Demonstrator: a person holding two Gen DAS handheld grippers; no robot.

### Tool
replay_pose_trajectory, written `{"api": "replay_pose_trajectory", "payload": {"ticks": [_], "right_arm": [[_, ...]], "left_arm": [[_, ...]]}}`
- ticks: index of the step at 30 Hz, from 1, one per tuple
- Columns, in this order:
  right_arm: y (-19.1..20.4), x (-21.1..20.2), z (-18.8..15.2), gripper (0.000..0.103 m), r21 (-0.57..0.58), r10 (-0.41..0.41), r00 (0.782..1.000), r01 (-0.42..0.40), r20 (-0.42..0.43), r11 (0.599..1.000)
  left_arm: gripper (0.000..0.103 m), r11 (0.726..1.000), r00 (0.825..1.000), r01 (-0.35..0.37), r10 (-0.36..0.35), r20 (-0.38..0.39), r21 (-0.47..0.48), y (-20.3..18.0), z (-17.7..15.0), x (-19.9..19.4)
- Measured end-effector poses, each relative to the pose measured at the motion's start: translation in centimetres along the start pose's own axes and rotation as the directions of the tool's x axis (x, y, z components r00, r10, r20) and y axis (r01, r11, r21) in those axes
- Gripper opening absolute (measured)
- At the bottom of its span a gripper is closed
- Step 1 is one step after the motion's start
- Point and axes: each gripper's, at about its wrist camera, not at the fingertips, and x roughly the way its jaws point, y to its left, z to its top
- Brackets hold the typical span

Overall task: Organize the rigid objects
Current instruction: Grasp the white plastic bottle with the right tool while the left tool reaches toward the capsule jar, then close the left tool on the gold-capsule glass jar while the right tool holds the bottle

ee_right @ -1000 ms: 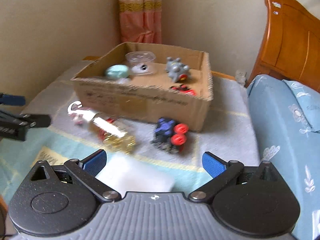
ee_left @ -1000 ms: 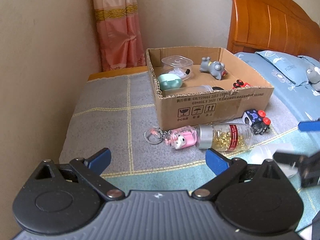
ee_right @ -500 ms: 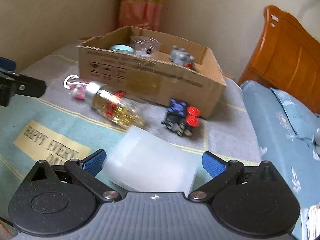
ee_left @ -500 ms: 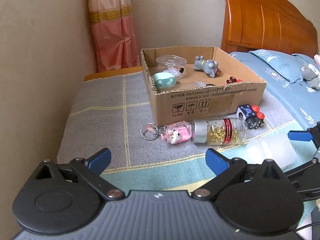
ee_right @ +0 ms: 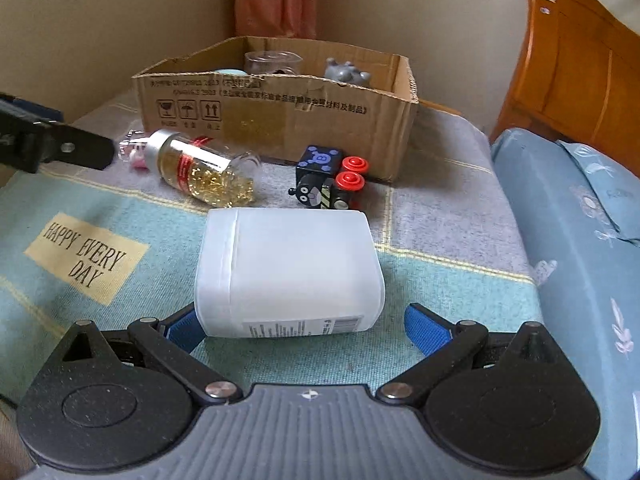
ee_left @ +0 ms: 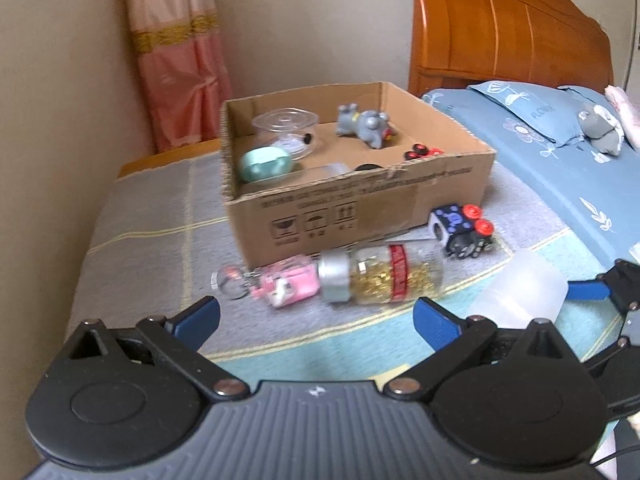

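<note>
A white plastic box (ee_right: 288, 270) lies on the blanket right in front of my right gripper (ee_right: 302, 326), which is open with its blue fingers on either side of the box's near end. It also shows in the left wrist view (ee_left: 520, 290). A pill bottle (ee_left: 384, 276) with gold capsules, a pink keychain toy (ee_left: 284, 286) and a black-and-blue toy cube (ee_left: 462, 228) lie before the cardboard box (ee_left: 360, 208). My left gripper (ee_left: 316, 316) is open and empty, short of the bottle.
The cardboard box holds a clear jar (ee_left: 286, 126), a mint case (ee_left: 264, 164), a grey figurine (ee_left: 364, 124) and a red-black toy (ee_left: 420, 152). A wooden headboard (ee_left: 500, 36) and blue pillow (ee_left: 532, 112) are at right. A wall is close on the left.
My right gripper has moved forward and down to the white box, so its fingers now flank it. My left gripper has shifted slightly closer to the bottle.
</note>
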Motion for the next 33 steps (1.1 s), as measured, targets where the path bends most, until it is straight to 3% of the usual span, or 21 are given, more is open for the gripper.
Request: {"api": "replay_pose_trajectory", "payload": {"ticks": [3, 11, 15, 20, 23, 26, 33], "right_arm": [[-0.9, 0.3, -0.3, 0.103, 0.016, 0.053, 0.999, -0.053, 0.006, 0.998], [-1.2, 0.1, -0.8, 0.103, -0.033, 0.097, 0.994, -0.096, 0.047, 0.995], [-1.3, 0.2, -0.9, 0.103, -0.042, 0.107, 0.993, -0.105, 0.056, 0.994], [-1.3, 0.2, -1.0, 0.103, -0.048, 0.114, 0.991, -0.111, 0.064, 0.993], [-1.4, 0.2, -1.0, 0.103, -0.049, 0.116, 0.991, -0.113, 0.071, 0.992], [-1.4, 0.2, -1.1, 0.103, -0.050, 0.117, 0.990, -0.113, 0.075, 0.992], [-1.4, 0.1, -1.2, 0.103, -0.052, 0.118, 0.990, -0.114, 0.075, 0.992]], "left_arm": [[0.102, 1.000, 1.000, 0.014, -0.013, -0.016, 0.014, -1.1, 0.4, 0.9], [0.102, 0.998, 0.998, 0.041, -0.038, -0.058, 0.043, -3.7, 1.2, 3.8], [0.102, 0.998, 0.994, 0.068, -0.067, -0.081, 0.014, -4.1, 1.6, 5.0], [0.102, 0.998, 0.995, 0.053, -0.054, -0.084, -0.018, -3.9, 1.9, 6.2], [0.101, 0.998, 0.995, 0.065, -0.066, -0.069, -0.021, -3.9, 1.9, 6.5], [0.093, 0.998, 0.996, 0.059, -0.060, -0.061, -0.016, -4.0, 2.0, 6.5], [0.093, 0.996, 0.993, 0.090, -0.091, -0.072, -0.024, -3.3, 1.4, 5.6]]}}
